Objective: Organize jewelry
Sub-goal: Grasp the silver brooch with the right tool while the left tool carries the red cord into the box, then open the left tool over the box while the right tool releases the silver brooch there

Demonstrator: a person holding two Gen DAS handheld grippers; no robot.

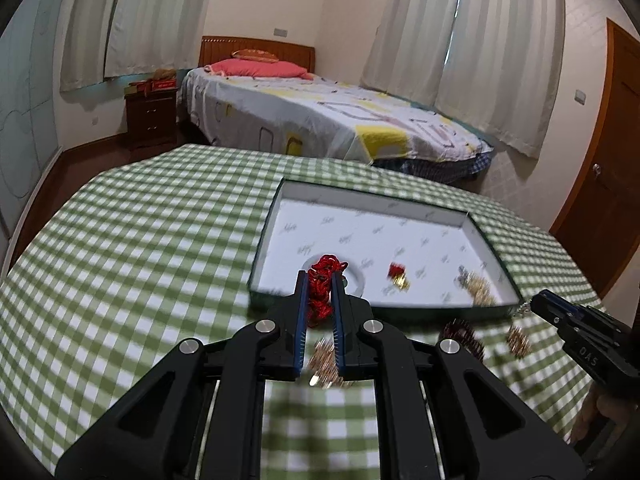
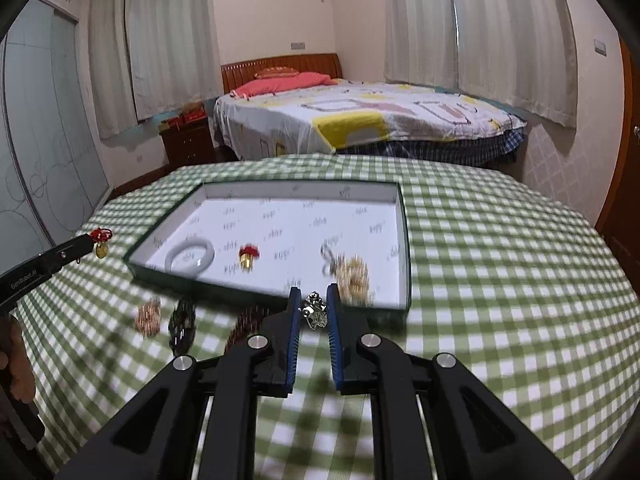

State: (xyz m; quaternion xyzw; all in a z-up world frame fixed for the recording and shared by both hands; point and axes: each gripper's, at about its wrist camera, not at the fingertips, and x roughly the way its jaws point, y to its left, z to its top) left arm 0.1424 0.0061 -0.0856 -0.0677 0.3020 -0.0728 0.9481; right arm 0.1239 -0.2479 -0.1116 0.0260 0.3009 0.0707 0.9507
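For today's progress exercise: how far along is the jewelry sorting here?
Done: a white bangle, a red-and-gold charm and gold beads lie in the box. In hand: left tool grips a red cord piece; right tool grips a silver piece. Left: several beaded pieces on the cloth.

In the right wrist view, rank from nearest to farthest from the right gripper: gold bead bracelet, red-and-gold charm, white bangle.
1. Gold bead bracelet, in the box, just beyond the right gripper.
2. Red-and-gold charm, box middle, leftward.
3. White bangle, box's left end.

Both wrist cameras look low and close across the table toward the bed — sharing the tray (image 1: 490, 240)
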